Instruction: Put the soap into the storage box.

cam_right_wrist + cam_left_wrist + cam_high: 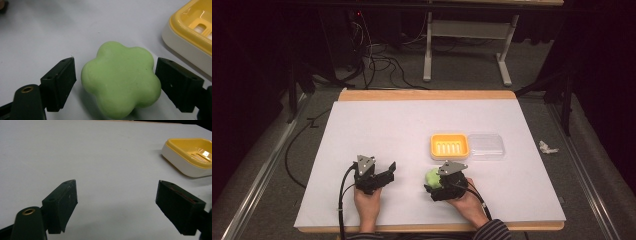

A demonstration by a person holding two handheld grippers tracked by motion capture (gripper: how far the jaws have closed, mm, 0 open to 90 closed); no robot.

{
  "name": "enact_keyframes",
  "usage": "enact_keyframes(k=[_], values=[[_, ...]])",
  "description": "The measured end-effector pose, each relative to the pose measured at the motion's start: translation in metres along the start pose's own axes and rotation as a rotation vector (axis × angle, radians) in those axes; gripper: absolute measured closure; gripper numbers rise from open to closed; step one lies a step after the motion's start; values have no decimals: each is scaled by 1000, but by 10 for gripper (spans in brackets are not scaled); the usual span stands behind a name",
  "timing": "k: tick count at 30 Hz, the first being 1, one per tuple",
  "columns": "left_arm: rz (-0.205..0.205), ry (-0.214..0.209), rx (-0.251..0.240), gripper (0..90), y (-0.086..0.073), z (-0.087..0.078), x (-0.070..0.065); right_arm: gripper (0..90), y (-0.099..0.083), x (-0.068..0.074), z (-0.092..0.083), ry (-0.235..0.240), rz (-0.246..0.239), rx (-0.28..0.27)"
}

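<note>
— What sits between the jaws of the right tool (115,75)?

— A green flower-shaped soap (121,81), lying on the white counter (50,30). In the right gripper view it is at lower centre of the frame, with a black jaw on each side. The jaws stand wide; a sliver of gap shows at the left jaw, and the right jaw is just beside the soap or touching it, I cannot tell which.

— And from above?

— In the high view the right tool (438,181) is at lower centre-right of the frame, held in a hand (469,202), with the soap (432,176) peeking out at its left end.

— The other tool?

— The left tool (388,170) is at lower centre-left of the high view, in the other hand (367,202). Its own view shows the left tool (116,195) spread wide over bare counter (100,152).

— Anything else on the counter?

— A yellow soap dish (449,146) just above the right tool in the high view, with a clear lid (486,146) touching its right side. The dish (191,156) shows at upper right in the left gripper view, and the dish (190,32) again at upper right in the right gripper view, near the soap but apart from it.
</note>
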State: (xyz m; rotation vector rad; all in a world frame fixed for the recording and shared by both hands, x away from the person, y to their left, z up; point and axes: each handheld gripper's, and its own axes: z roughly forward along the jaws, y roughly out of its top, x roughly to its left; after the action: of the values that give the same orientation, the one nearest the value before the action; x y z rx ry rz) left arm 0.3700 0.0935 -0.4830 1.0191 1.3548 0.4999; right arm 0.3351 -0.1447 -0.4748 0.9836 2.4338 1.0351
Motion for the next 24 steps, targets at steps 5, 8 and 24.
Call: enact_keyframes(k=[5, 8, 24], values=[[0, 0, 0, 181, 0, 0, 0, 211, 0, 1, 6, -13, -23, 10], [5, -2, 2, 182, 0, 0, 0, 252, 0, 0, 7, -22, -30, 14], [26, -12, -6, 181, -2, -1, -2, 261, 0, -5, 8, 20, -45, 45]])
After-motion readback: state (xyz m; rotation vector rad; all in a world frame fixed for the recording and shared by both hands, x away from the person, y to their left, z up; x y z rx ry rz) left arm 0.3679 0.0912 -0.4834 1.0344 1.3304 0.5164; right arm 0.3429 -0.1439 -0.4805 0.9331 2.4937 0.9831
